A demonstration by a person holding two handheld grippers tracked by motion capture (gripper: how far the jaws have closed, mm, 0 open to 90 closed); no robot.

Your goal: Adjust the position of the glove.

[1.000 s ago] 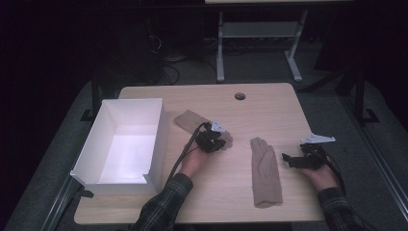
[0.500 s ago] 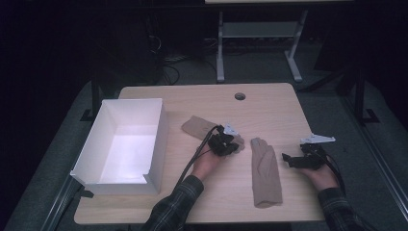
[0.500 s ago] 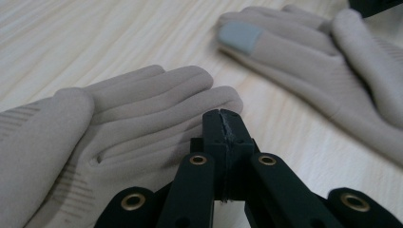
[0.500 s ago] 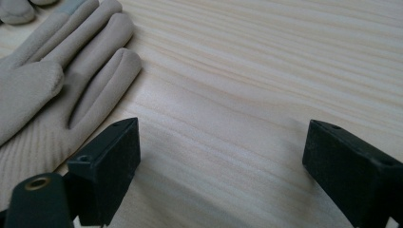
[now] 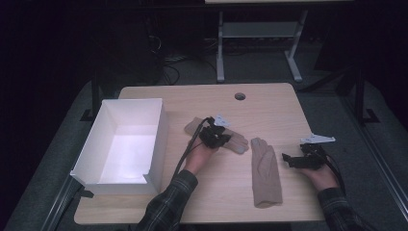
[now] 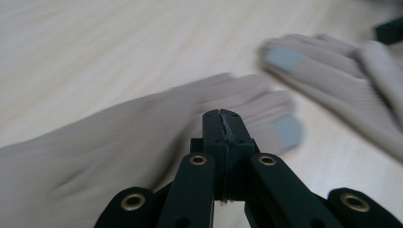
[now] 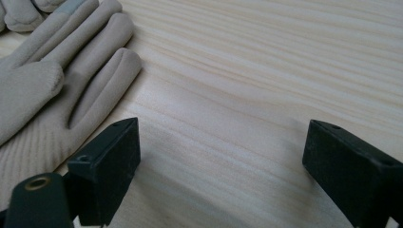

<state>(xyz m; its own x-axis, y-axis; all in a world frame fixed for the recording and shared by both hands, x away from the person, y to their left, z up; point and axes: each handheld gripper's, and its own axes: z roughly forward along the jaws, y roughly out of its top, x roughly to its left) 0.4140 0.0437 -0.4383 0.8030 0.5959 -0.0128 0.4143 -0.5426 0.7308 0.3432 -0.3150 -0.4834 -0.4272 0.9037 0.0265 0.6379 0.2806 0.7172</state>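
While pressed fully together, pinches left gripper [image 6: 222,124] jaws on the tan fabric of one beige glove [image 6: 119,137] near mid-table. Lies just right of it, flat and apart, the second glove [image 5: 265,171]. Rests right gripper [image 5: 294,161] beside that one, jaws wide, holding nothing. Stands white box [image 5: 159,139] leftward on wooden table [image 5: 269,103].

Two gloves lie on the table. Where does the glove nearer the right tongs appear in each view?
High view: the glove lies right of centre, between the two hands.
Left gripper view: upper right, beyond the shut left tongs.
Right gripper view: upper left, beside the open right tongs.
Shared landmark: the pale wooden table under it.
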